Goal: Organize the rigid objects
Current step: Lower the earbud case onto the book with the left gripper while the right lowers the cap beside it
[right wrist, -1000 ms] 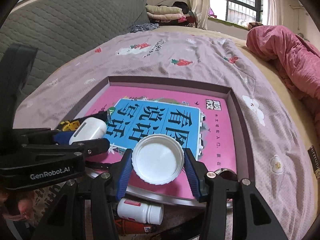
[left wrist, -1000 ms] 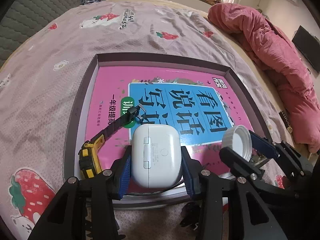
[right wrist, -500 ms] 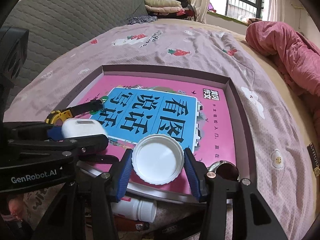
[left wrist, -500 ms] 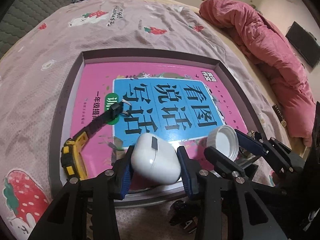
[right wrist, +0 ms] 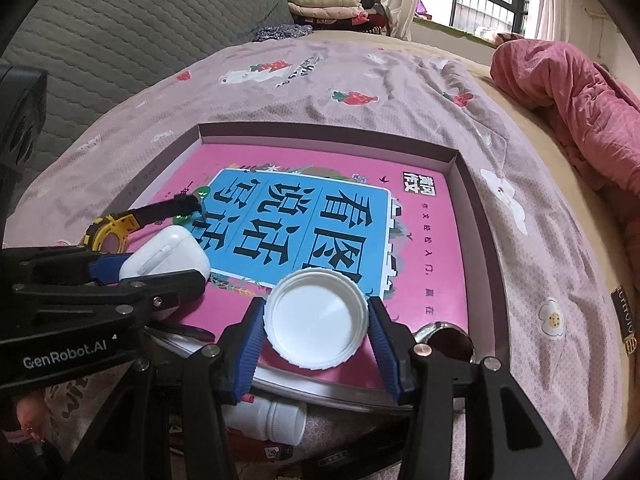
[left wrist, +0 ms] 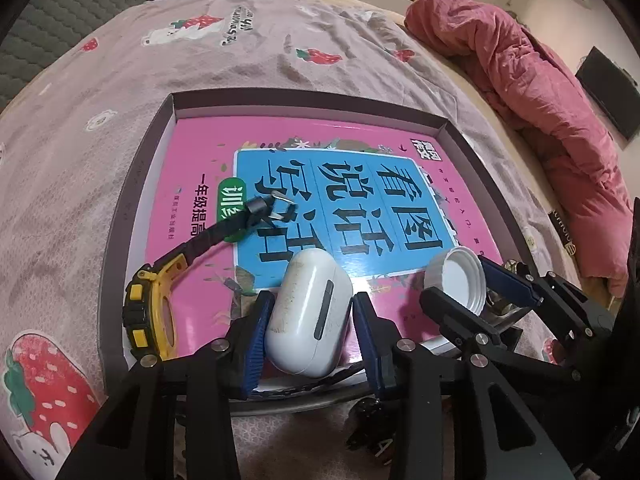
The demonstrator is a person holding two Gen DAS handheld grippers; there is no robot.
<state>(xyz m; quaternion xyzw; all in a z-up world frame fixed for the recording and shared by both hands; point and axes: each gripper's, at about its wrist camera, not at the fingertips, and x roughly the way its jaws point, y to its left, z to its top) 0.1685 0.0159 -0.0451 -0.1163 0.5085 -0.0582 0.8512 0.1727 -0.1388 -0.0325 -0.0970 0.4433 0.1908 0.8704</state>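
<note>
Gripping a white earbud case (left wrist: pixel 308 312), the left gripper (left wrist: pixel 310 326) is holding it over the near edge of the shallow box (left wrist: pixel 132 184), fingers clenched on its sides. The right gripper (right wrist: pixel 316 330) is clamping a white cap (right wrist: pixel 316 316) just above the pink book (right wrist: pixel 424 248). Releasing either too near the rim is risking a tumble onto the bed, since both pieces are smooth.

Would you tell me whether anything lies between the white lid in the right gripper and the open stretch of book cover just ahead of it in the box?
Nothing visible does: the book cover beyond the white lid is bare.
</note>
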